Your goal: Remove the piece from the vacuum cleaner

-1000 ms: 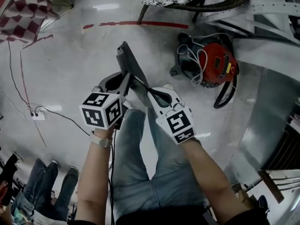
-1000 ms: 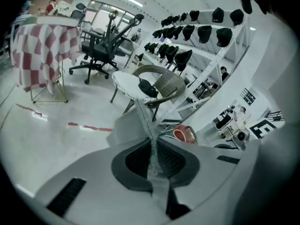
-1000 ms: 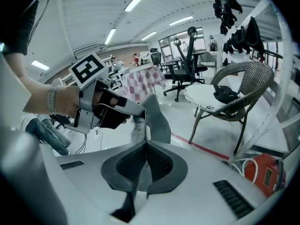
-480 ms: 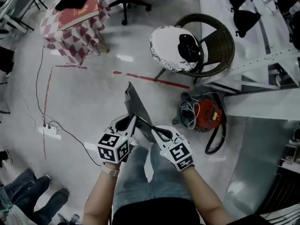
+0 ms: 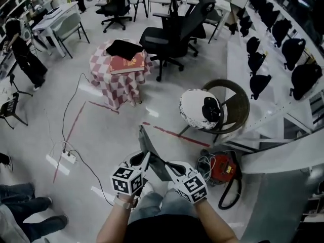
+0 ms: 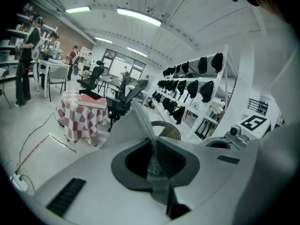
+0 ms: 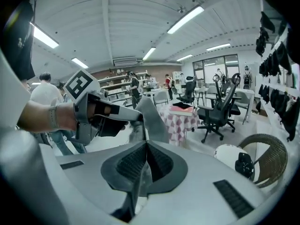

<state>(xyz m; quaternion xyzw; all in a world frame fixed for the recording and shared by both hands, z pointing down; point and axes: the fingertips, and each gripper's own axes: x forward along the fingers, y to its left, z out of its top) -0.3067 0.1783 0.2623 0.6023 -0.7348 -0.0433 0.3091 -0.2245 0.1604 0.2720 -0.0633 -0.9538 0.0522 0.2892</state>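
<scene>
A flat grey piece stands up between my two grippers, clear of the floor. My left gripper is shut on its lower left edge, and my right gripper is shut on it from the right. In the left gripper view the piece rises from the closed jaws. The right gripper view shows it pinched the same way, with the left gripper clamped further up. The red vacuum cleaner sits on the floor to the right with its black hose.
A wicker chair with a white cushion stands behind the vacuum cleaner. Further back are a checkered table with a red book and an office chair. A power strip and cables lie left. Shelves of black bags line the right.
The head view has lifted, so much more of the room shows and the grippers sit lower and smaller. Both grippers still hold the grey piece, away from the vacuum cleaner.
</scene>
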